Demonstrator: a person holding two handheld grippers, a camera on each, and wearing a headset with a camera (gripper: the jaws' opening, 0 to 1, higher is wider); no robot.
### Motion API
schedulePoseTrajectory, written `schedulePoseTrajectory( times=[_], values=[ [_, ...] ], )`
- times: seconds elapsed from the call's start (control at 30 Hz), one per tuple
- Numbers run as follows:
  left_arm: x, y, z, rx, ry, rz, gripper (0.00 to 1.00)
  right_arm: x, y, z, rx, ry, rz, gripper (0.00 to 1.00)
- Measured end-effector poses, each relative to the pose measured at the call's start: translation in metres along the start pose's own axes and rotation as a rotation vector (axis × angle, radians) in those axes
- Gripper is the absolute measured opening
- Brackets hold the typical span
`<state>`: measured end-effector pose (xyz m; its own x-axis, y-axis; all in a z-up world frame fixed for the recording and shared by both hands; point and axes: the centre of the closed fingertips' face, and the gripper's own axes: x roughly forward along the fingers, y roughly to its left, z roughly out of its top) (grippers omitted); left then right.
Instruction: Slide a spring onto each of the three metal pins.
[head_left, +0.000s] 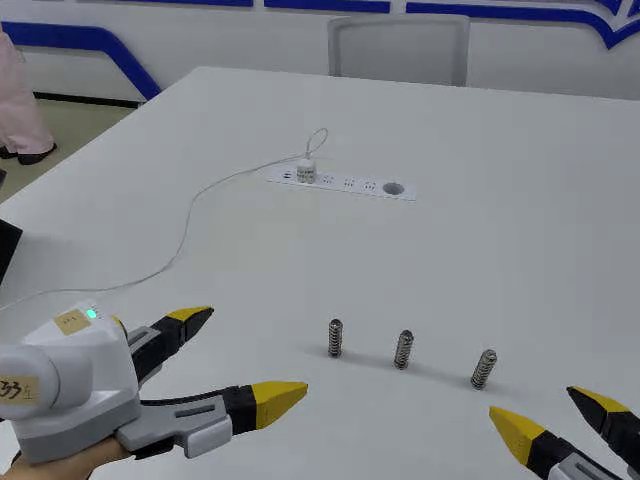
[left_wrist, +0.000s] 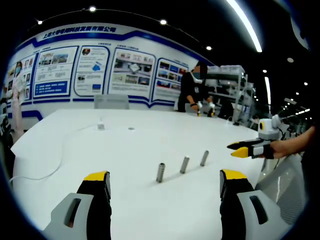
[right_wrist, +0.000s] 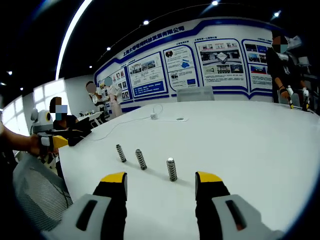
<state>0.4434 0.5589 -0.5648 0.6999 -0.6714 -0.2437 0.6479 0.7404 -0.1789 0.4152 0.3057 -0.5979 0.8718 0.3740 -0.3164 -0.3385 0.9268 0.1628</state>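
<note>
1. The table (head_left: 480, 150) is white. A power strip (head_left: 345, 183) lies on its far half with a small white plug (head_left: 306, 172) in it, and a thin cable (head_left: 190, 215) trails from there toward the near left edge.
2. Three springs stand upright in a row on the near half, apart from one another: left spring (head_left: 335, 338), middle spring (head_left: 403, 349), right spring (head_left: 484, 368).
3. Each spring sits upright on its own. In the right gripper view a bright metal pin top (right_wrist: 171, 160) shows at the upper end of the right spring. The pins inside the other two cannot be made out.
4. The left gripper (head_left: 245, 353) is at the near left, held above the table. Its jaws are spread wide with nothing between them. It is near the left spring but clear of it.
5. The right gripper (head_left: 540, 405) is at the near right. Its jaws are also spread and empty. It sits just beside the right spring without touching it.
6. A grey chair (head_left: 400, 48) stands at the far edge of the table.
</note>
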Motion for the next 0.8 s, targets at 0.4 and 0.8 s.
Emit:
schedulePoseTrajectory(
  times=[0.4,0.8],
  values=[
    [0.0002,-0.0015,-0.0006,0.003,0.004,-0.006,0.92,0.0003,0.0023,-0.0041,-0.02,0.02,0.006,0.56],
    [0.0005,-0.0036,-0.0012,0.002,0.008,-0.011,0.91,0.0012,0.0073,-0.0073,-0.037,0.039,0.022,0.56]
  ],
)
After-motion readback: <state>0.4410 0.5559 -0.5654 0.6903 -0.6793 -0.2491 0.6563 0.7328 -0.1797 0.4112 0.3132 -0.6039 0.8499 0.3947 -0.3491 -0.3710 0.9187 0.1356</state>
